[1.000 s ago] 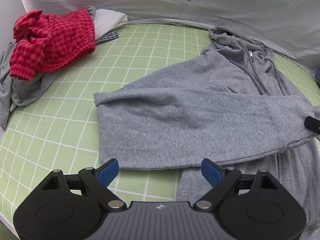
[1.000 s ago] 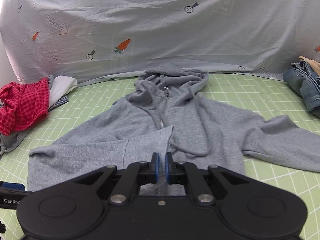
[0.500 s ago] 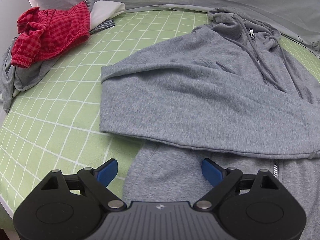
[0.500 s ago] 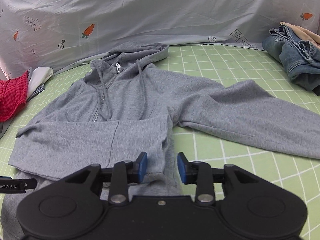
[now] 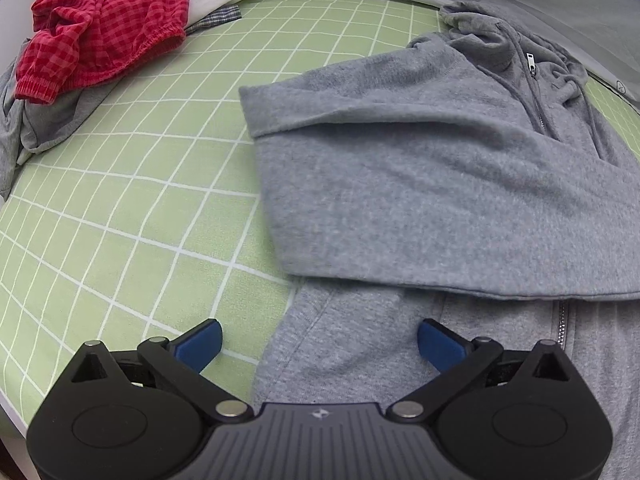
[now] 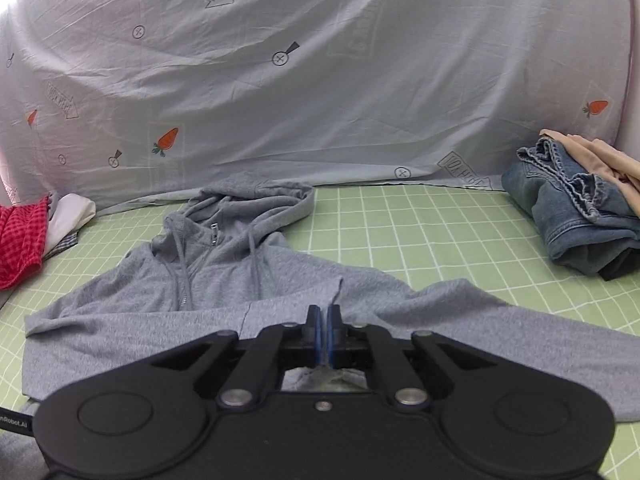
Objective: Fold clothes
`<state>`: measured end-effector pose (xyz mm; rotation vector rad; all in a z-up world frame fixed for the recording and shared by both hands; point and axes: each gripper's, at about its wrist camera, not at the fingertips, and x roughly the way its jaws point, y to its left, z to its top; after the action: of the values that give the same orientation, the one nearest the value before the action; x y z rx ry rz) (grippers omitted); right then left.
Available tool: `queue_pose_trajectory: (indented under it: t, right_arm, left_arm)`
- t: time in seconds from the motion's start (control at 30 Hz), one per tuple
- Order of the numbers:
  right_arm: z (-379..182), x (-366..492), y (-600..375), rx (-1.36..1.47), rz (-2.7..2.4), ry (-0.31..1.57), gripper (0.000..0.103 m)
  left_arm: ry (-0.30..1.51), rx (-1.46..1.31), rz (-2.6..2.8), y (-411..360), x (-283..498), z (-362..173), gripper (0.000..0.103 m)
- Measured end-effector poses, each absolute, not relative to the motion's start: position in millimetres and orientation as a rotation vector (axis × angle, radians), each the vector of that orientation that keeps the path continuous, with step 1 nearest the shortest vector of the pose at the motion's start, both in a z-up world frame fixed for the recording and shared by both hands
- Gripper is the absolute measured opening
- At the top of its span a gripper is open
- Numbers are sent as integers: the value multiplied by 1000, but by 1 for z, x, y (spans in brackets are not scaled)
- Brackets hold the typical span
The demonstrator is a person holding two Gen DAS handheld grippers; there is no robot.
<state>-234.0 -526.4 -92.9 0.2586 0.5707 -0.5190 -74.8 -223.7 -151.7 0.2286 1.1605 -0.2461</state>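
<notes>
A grey zip hoodie (image 5: pixel 440 184) lies face up on the green checked sheet, its left sleeve folded across the chest. My left gripper (image 5: pixel 318 344) is open and empty, low over the hoodie's lower left part. In the right wrist view the hoodie (image 6: pixel 224 272) shows with its hood at the back and its other sleeve (image 6: pixel 500 320) stretched to the right. My right gripper (image 6: pixel 323 330) is shut, with grey hoodie fabric pinched between its pads.
A red checked garment (image 5: pixel 100 36) lies on a grey and white heap at the far left. Folded blue jeans (image 6: pixel 572 216) with a beige cloth sit at the right. A pale printed sheet (image 6: pixel 320 80) hangs behind the bed.
My right gripper opened half a second ago and has shut again on the hoodie fabric, and its view has tilted up. My left gripper moved closer over the hoodie's lower part, still open.
</notes>
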Motion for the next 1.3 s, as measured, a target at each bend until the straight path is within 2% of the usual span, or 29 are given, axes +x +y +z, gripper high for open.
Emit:
queue_pose_trajectory:
  t: [0.73, 0.87, 0.97, 1.3]
  right_arm:
    - [-96, -327, -659, 241, -984, 507, 3]
    - [-99, -340, -676, 199, -1069, 509, 0]
    - [-96, -357, -698, 295, -1126, 478, 0]
    - [-128, -322, -660, 314, -924, 630, 4]
  left_arm:
    - [1170, 212, -270, -219, -75, -159, 103]
    - [1173, 208, -267, -218, -73, -159, 103]
    - [1170, 206, -261, -219, -73, -159, 103]
    - [1126, 199, -205, -226, -71, -141, 102]
